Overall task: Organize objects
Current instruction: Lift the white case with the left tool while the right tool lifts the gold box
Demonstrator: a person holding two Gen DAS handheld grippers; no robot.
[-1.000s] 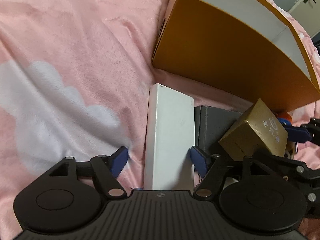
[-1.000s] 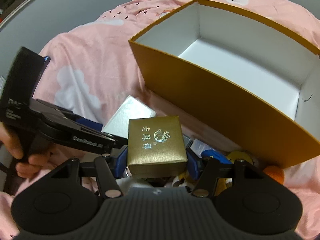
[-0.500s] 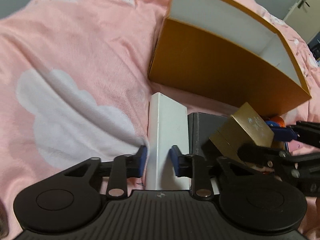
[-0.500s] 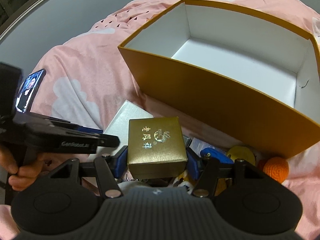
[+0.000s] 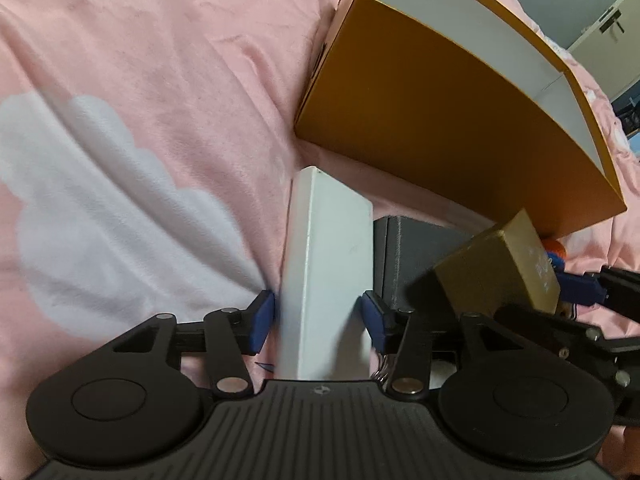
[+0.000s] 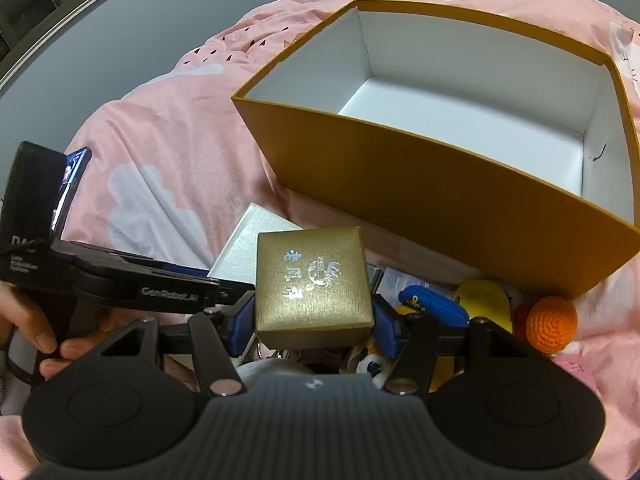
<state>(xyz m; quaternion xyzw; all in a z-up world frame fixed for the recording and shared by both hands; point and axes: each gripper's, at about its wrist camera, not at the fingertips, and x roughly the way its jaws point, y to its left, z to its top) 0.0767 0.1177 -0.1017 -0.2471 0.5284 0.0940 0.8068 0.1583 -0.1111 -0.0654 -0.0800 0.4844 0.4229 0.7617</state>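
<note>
A long white box (image 5: 328, 264) lies on the pink bedspread, tipped so that one long side shows. My left gripper (image 5: 318, 320) straddles its near end. The jaws are opening, with the blue pads close beside the box's two sides. In the right wrist view the white box (image 6: 248, 240) sits behind the left gripper (image 6: 236, 292). My right gripper (image 6: 314, 324) is shut on a small gold box (image 6: 312, 280) with silver print, held above a heap of small items. The gold box (image 5: 500, 264) also shows at the right of the left wrist view.
A large orange box (image 6: 400, 184) with a white inside stands open just beyond both grippers. A dark grey box (image 5: 408, 256) lies right of the white one. An orange crochet ball (image 6: 550, 322), a yellow toy (image 6: 484, 300) and a blue item (image 6: 432, 302) lie by the orange wall. A hand (image 6: 32, 332) holds the left gripper.
The left jaws went from wide to nearly shut, then widened again around the white box. The right gripper has kept its hold on the gold box and has barely moved.
</note>
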